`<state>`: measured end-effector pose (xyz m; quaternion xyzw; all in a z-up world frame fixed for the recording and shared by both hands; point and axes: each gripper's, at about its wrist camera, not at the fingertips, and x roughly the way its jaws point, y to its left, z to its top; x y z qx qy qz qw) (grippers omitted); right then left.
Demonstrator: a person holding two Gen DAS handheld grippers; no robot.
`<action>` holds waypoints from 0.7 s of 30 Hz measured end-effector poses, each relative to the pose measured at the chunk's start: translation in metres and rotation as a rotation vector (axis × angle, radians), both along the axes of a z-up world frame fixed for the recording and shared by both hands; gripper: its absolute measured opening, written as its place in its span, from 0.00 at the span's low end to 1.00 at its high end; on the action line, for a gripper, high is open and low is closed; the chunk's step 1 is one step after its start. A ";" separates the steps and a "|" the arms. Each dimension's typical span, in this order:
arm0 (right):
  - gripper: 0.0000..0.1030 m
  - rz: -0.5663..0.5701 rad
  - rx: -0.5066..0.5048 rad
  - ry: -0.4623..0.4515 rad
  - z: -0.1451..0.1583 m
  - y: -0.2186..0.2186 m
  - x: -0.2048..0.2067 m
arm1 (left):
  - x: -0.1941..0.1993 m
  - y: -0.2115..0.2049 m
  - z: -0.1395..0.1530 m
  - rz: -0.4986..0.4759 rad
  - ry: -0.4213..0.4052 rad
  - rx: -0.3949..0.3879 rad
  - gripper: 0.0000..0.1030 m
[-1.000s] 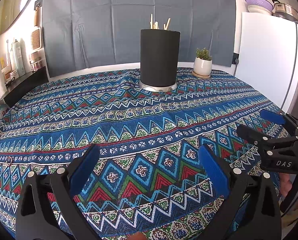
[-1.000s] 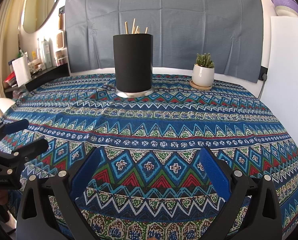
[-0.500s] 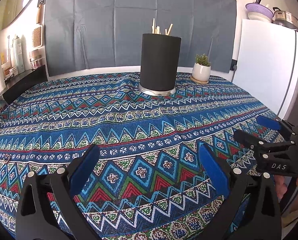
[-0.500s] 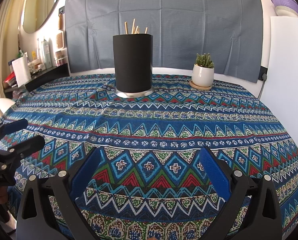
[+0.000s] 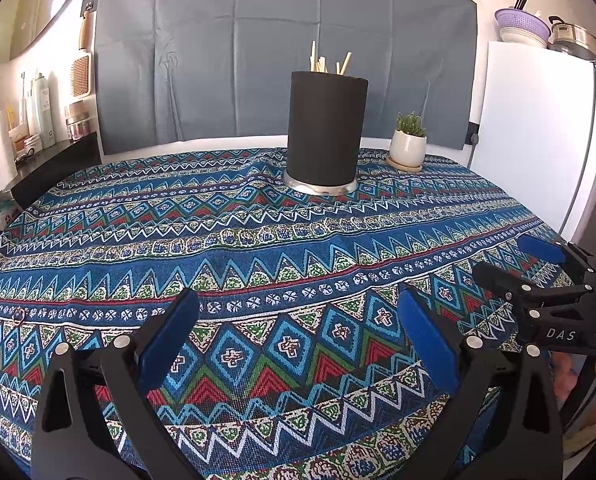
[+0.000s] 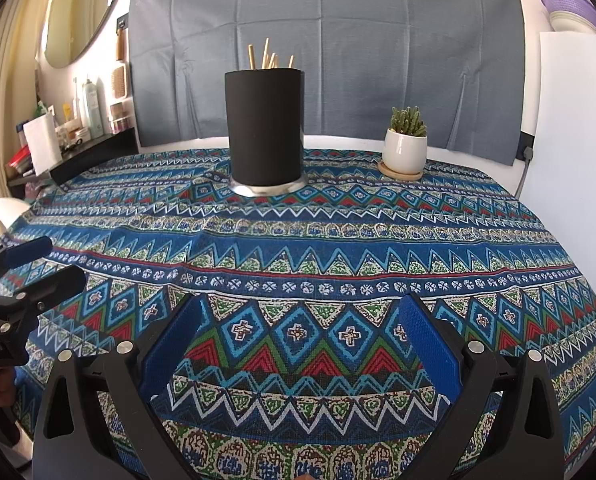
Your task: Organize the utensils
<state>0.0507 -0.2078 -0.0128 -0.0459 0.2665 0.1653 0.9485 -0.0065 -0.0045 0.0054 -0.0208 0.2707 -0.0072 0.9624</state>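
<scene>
A tall black cylindrical holder (image 5: pixel 325 132) on a metal base stands at the far middle of the table; it also shows in the right wrist view (image 6: pixel 263 130). Several wooden utensil ends (image 5: pixel 325 63) stick out of its top, also seen in the right wrist view (image 6: pixel 267 56). My left gripper (image 5: pixel 298 336) is open and empty, low over the near edge of the patterned tablecloth (image 5: pixel 257 248). My right gripper (image 6: pixel 298 338) is open and empty over the near edge too. Each gripper shows at the side of the other's view.
A small cactus in a white pot (image 6: pixel 405 148) on a wooden coaster stands right of the holder. A white fridge (image 5: pixel 538 132) is at the right with bowls and a pot on top. A shelf with bottles (image 6: pixel 77 120) runs along the left wall.
The left gripper has drawn back and tilted slightly, so the holder looks a little farther and more to the right. The right gripper has barely moved. Both stay open.
</scene>
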 end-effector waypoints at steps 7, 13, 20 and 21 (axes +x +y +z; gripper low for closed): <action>0.92 0.000 0.000 -0.001 0.000 0.000 0.000 | 0.001 -0.001 -0.001 0.006 0.005 0.012 0.94; 0.92 -0.002 -0.001 -0.001 0.001 0.000 0.000 | 0.002 -0.002 -0.001 0.005 0.006 0.017 0.94; 0.92 -0.001 -0.002 0.001 0.001 0.000 0.001 | 0.001 -0.002 -0.001 0.001 0.006 0.017 0.94; 0.92 -0.001 -0.002 0.001 0.000 0.000 0.001 | 0.001 -0.003 -0.001 0.000 0.006 0.018 0.94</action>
